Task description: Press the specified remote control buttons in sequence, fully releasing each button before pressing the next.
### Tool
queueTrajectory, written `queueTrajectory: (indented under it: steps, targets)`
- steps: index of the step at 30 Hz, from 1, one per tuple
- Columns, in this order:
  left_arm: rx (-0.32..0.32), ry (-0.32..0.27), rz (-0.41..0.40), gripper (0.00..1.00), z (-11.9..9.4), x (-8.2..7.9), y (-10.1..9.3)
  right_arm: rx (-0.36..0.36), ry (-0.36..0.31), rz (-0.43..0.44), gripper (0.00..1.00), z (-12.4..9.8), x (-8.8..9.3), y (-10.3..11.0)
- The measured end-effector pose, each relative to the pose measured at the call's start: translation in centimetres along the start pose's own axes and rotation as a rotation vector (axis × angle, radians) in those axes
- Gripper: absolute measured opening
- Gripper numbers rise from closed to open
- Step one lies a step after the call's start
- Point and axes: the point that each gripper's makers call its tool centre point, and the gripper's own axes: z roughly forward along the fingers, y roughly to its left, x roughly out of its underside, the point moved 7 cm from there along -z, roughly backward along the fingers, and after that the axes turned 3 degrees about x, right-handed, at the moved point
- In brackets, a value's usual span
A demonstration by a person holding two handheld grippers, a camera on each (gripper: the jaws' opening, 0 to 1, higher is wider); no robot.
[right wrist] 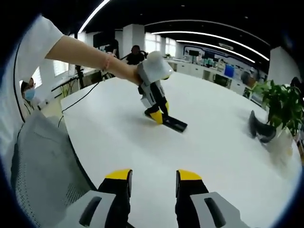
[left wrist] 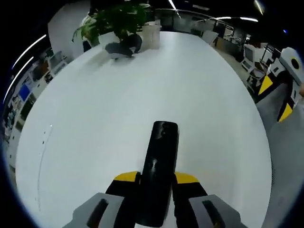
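On the white table (left wrist: pixel 95 118), left gripper (left wrist: pixel 156 183) clamps an unlabelled black remote (left wrist: pixel 159 166).

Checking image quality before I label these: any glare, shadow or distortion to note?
Left gripper view: ceiling light glints off the glossy black remote held in the left gripper; the white table edge bows with fisheye. Right gripper view: the remote casts a soft shadow; the potted plant looks slightly blurred near the rim.
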Motion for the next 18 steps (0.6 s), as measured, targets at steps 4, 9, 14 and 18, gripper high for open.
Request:
queueTrajectory:
  steps: [4,9,14,18]
  targets:
    - [0.003,-0.001,-0.004,0.25,0.0,0.2,0.1,-0.004,-0.004,-0.002,0.32,0.0,-0.2,0.0]
    - [0.006,-0.003,-0.007,0.24,0.0,0.5,-0.5,-0.008,-0.004,-0.003,0.31,0.0,-0.2,0.1]
    - [0.009,-0.012,0.001,0.24,-0.1,0.9,-1.8,-0.013,0.001,-0.007,0.29,-0.1,-0.1,0.2]
    - [0.006,-0.032,0.001,0.24,-0.3,1.4,-2.8,-0.013,0.004,-0.01,0.28,-0.2,-0.2,0.3]
